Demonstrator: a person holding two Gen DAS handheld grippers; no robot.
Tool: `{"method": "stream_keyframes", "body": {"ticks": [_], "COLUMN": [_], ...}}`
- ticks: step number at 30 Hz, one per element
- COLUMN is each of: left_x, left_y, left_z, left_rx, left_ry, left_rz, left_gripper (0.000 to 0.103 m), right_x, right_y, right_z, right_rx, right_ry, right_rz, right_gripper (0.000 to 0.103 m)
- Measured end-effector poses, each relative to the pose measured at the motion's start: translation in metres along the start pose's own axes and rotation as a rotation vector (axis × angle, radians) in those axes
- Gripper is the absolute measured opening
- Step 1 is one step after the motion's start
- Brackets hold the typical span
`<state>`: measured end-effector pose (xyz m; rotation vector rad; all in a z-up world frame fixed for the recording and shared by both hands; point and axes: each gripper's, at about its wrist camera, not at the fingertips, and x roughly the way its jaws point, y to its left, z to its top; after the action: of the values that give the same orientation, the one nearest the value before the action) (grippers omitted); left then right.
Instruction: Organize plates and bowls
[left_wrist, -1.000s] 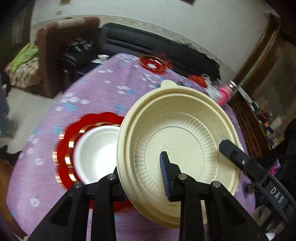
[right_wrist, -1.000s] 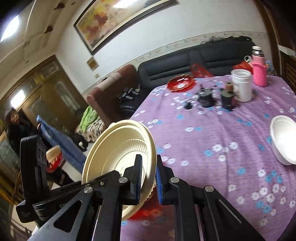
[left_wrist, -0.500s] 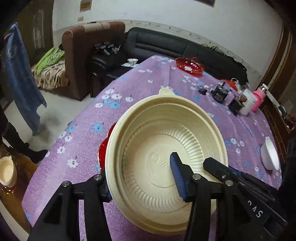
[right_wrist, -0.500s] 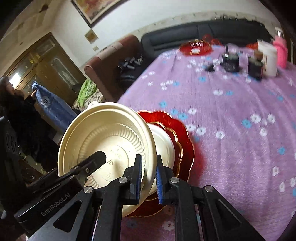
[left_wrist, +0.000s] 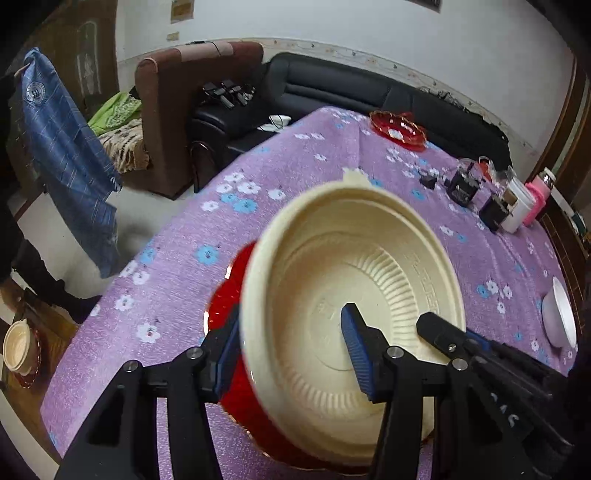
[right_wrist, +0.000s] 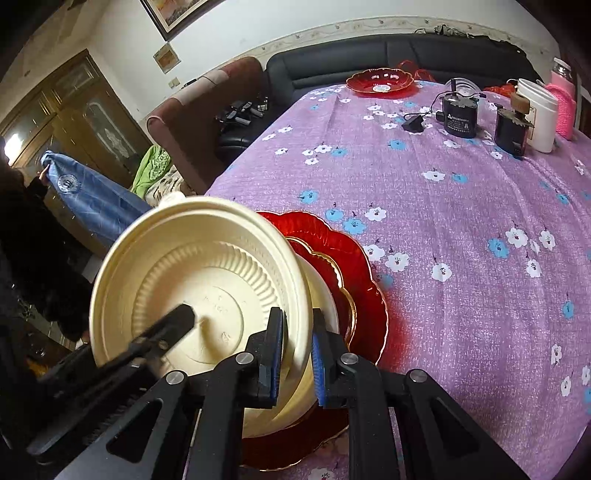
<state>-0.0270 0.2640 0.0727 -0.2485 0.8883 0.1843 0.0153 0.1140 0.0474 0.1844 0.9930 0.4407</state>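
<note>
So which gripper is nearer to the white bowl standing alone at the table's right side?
Right. The right gripper pinches the cream bowl rim on the side facing the white bowl; the left gripper straddles the opposite rim, farther away.

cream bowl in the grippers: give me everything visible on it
The cream bowl looks like thin plastic: round, ribbed inner wall, flat embossed base, stepped rim with a small tab on its far edge. It is tilted, open side toward the cameras, above the red plate. The right hand-held gripper pinches its rim; the left hand-held gripper straddles its wall, one finger inside.
</note>
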Motion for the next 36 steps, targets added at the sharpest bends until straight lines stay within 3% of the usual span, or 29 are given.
{"method": "stream_keyframes", "body": {"ticks": [3,7,9,15,21,28,36], "left_x": [-0.012,-0.027,-0.034,-0.059,-0.084,-0.105,-0.115], "left_y": [0.004,0.008,0.009,0.014,0.009,-0.012,-0.029], "left_z": [0.001,0.002,0.001,-0.006,-0.012,-0.031,-0.046], "left_rx": [-0.024,-0.044,-0.054,-0.09,-0.088,-0.06,-0.013], "left_ry": [-0.032,-0.073,-0.088,-0.152,-0.229,-0.312,-0.336], "left_rz": [-0.001,-0.001,-0.01,-0.029,-0.013,0.0,0.012], "left_gripper": [0.063,0.066,0.068,0.07,0.078,0.091,0.092], "right_x": [-0.002,-0.013,-0.021,-0.058,-0.1,-0.128,-0.142], "right_y": [0.001,0.007,0.01,0.014,0.004,-0.006,-0.01], "right_z": [-0.001,-0.004,-0.006,-0.011,-0.023,-0.048,-0.078], "right_rx": [-0.006,-0.038,-0.052,-0.087,-0.057,-0.044,-0.065], "right_ry": [-0.015,-0.075,-0.112,-0.228,-0.337,-0.396,-0.451], "right_rz": [-0.004,-0.013,-0.035,-0.065,-0.075,-0.09,-0.161], "right_gripper": [0.021,0.056,0.06,0.066,0.07,0.073,0.079]}}
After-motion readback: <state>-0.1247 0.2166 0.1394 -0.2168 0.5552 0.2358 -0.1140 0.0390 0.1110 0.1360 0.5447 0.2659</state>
